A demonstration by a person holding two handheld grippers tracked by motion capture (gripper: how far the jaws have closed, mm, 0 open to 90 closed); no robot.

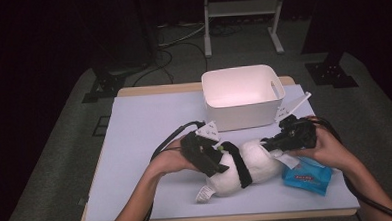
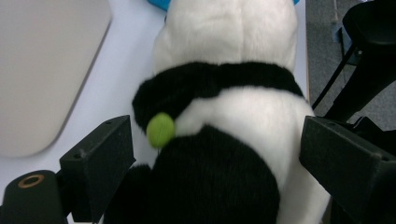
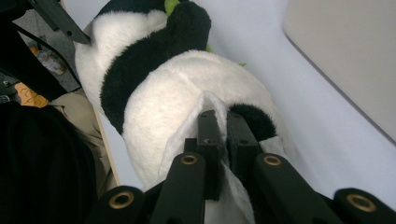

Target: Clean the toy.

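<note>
A plush panda (image 1: pixel 246 168) lies on its side on the pale surface (image 1: pixel 145 132), stretched between the two claws. The left claw (image 1: pixel 209 157) sits at the panda's dark end, and in the left gripper view its jaws stand wide apart, one on either side of the toy's black-and-white body (image 2: pixel 224 140), with plush between them. Whether the pads actually press the fur cannot be told. A small green ball (image 2: pixel 160 130) on the panda sits just ahead of this claw, close to the jaw on the left of that view.

The right claw (image 1: pixel 273 144) is at the opposite, white end of the panda. In the right gripper view its jaws are drawn close together and pinch a white wipe or cloth (image 3: pixel 187 135) against the panda's fur (image 3: pixel 159 93), right beside a black patch of plush (image 3: pixel 254 121). The cloth drapes down over and under the jaws.

Beyond both claws, farther from the person, stands a white bin (image 1: pixel 243 96), its near wall close to the panda but not touching it. Just beside the right claw, toward the person, a blue packet of wipes (image 1: pixel 307 178) lies flat on the surface, near the panda's white end. A white fabric tag (image 1: pixel 204 194) sticks out from the panda below the left claw.
</note>
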